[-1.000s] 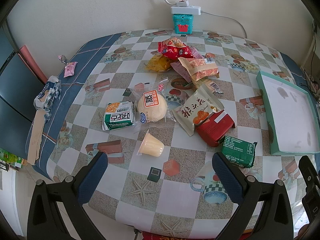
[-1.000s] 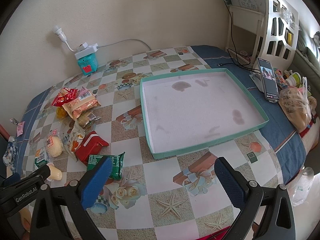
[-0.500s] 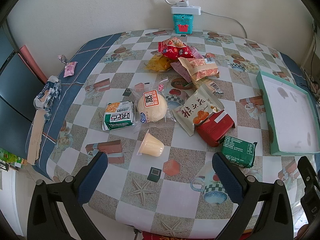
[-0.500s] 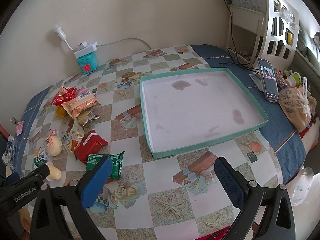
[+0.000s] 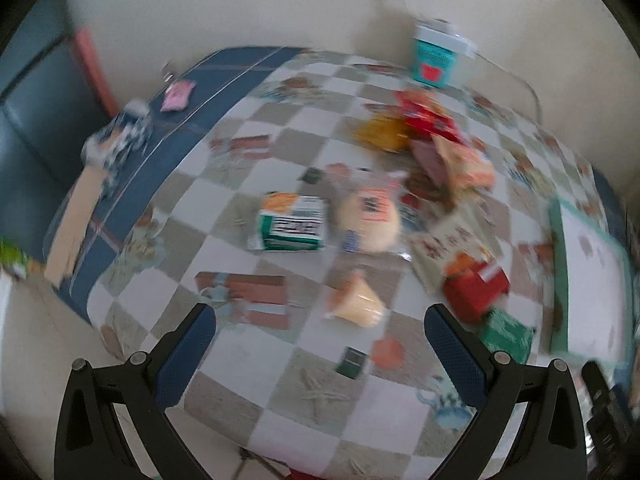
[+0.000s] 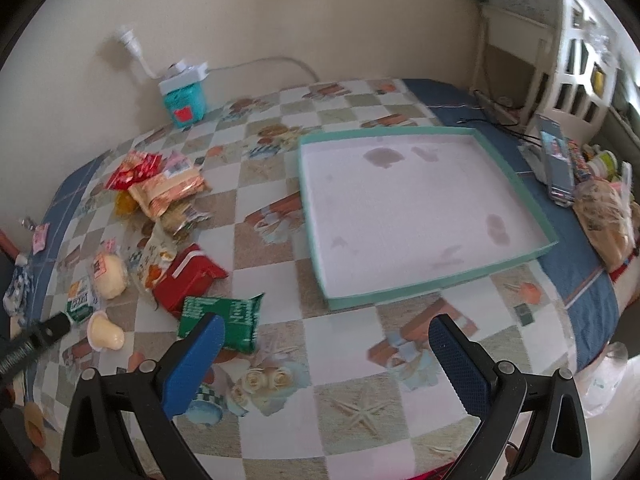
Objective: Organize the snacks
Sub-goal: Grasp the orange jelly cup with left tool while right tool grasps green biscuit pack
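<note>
Several snacks lie in a loose pile on the checkered table. In the blurred left wrist view I see a green-and-white packet (image 5: pixel 291 222), a round bun (image 5: pixel 370 216), a yellow jelly cup (image 5: pixel 356 302), a red pack (image 5: pixel 476 290) and a green pack (image 5: pixel 506 330). My left gripper (image 5: pixel 320 340) is open and empty above the near table edge. In the right wrist view the teal tray (image 6: pixel 436 284) lies empty, and the green pack (image 6: pixel 220 312) and red pack (image 6: pixel 188 276) lie to its left. My right gripper (image 6: pixel 326 354) is open and empty.
A teal box with a power strip (image 6: pixel 186 96) stands at the wall. A phone (image 6: pixel 554 160) and bagged goods (image 6: pixel 604 216) sit on the blue cloth at the right. A pink sweet (image 5: pixel 178 94) and a wrapper (image 5: pixel 120 140) lie at the left edge.
My left gripper has swung left and its view is now motion-blurred. My right gripper has shifted slightly towards the snacks. Nothing on the table has moved.
</note>
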`<act>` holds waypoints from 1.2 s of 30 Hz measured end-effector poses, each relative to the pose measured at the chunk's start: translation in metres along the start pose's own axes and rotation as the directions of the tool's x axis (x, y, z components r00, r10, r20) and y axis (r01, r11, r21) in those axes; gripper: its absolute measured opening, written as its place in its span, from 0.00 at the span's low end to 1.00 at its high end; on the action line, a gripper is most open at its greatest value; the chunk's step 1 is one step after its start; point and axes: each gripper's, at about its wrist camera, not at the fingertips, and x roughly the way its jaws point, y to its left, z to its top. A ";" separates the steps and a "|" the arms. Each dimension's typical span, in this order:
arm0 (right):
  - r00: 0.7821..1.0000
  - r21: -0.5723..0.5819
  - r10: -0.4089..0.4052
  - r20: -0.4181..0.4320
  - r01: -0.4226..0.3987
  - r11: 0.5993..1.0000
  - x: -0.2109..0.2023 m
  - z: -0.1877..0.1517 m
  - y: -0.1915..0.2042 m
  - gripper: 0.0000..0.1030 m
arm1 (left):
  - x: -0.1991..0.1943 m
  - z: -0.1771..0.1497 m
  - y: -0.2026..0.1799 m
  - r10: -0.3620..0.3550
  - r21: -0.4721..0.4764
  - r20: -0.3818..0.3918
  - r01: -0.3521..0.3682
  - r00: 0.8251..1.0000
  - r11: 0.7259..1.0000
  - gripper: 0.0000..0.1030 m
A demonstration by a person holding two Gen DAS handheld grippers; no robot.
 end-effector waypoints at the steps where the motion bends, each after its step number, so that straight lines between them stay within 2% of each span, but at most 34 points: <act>1: 1.000 -0.012 0.004 -0.011 -0.004 1.000 0.003 0.001 0.005 1.00 | 0.002 0.001 0.008 -0.002 -0.026 -0.002 0.001 1.000 1.000 1.00; 7: 0.997 -0.083 0.044 -0.066 -0.049 0.995 0.020 0.000 0.039 1.00 | 0.020 0.005 0.030 -0.025 -0.091 -0.052 0.020 0.998 0.996 1.00; 12: 0.992 -0.113 0.069 -0.110 -0.081 0.990 0.034 -0.001 0.060 1.00 | 0.031 0.004 0.018 -0.059 -0.036 -0.087 0.056 0.994 0.998 1.00; 20: 0.978 -0.175 0.084 -0.193 -0.118 0.977 0.056 -0.009 0.081 0.99 | 0.050 0.005 -0.006 -0.069 0.050 -0.138 0.077 0.988 0.996 1.00; 31: 0.967 -0.219 0.090 -0.239 -0.144 0.965 0.076 -0.016 0.098 0.98 | 0.080 0.005 -0.030 -0.032 0.152 -0.190 0.062 0.981 0.986 1.00; 33: 0.967 -0.228 0.085 -0.242 -0.141 0.963 0.078 -0.016 0.101 0.93 | 0.083 0.005 -0.032 -0.031 0.156 -0.197 0.062 0.980 0.986 1.00; 36: 0.965 -0.233 0.079 -0.250 -0.139 0.963 0.082 -0.017 0.102 0.92 | 0.089 0.006 -0.034 -0.024 0.162 -0.207 0.058 0.978 0.985 1.00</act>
